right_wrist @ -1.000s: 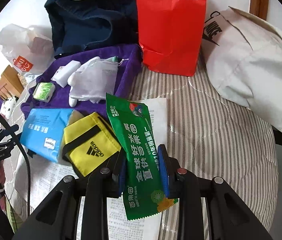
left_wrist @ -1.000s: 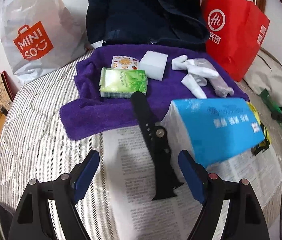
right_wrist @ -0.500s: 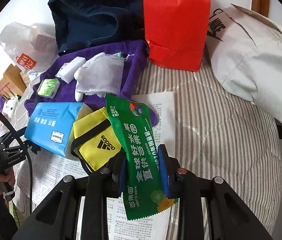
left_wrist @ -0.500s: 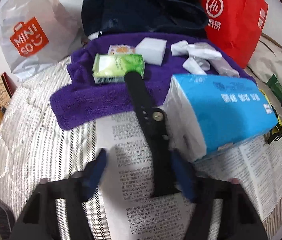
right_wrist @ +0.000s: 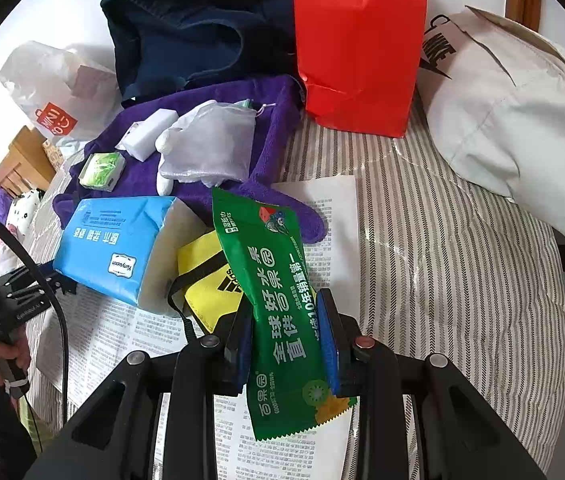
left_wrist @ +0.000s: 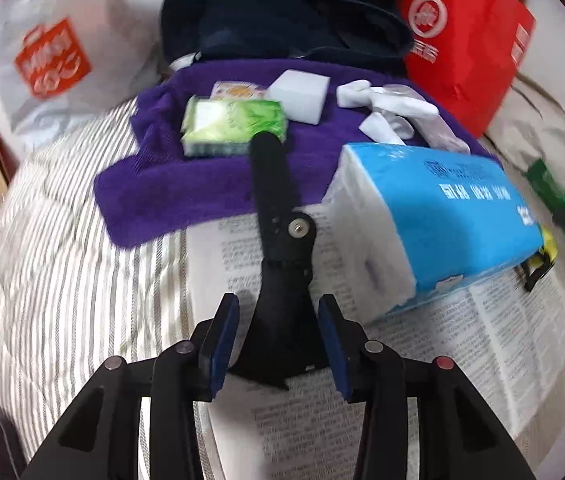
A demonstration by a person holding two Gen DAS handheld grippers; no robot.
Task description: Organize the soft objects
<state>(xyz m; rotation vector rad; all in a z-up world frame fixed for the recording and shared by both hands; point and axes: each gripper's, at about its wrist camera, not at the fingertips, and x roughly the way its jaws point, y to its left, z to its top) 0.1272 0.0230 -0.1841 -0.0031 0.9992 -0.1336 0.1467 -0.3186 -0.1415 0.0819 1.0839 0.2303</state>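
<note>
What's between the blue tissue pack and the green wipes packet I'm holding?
A yellow Adidas pouch sits between the blue tissue pack and the green wipes packet, seen in the right wrist view.

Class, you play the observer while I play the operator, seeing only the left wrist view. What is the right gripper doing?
Observer: The right gripper is shut on a green foil wet-wipe packet.
Operator: What is the yellow sliver behind the blue plastic tissue pack?
Observer: A yellow fabric pouch with a black strap and logo, lying against that pack.
Operator: Is there anything beyond the red paper bag?
Observer: A cream fabric bag with black Nike lettering lies to its right on the striped bedding.
</note>
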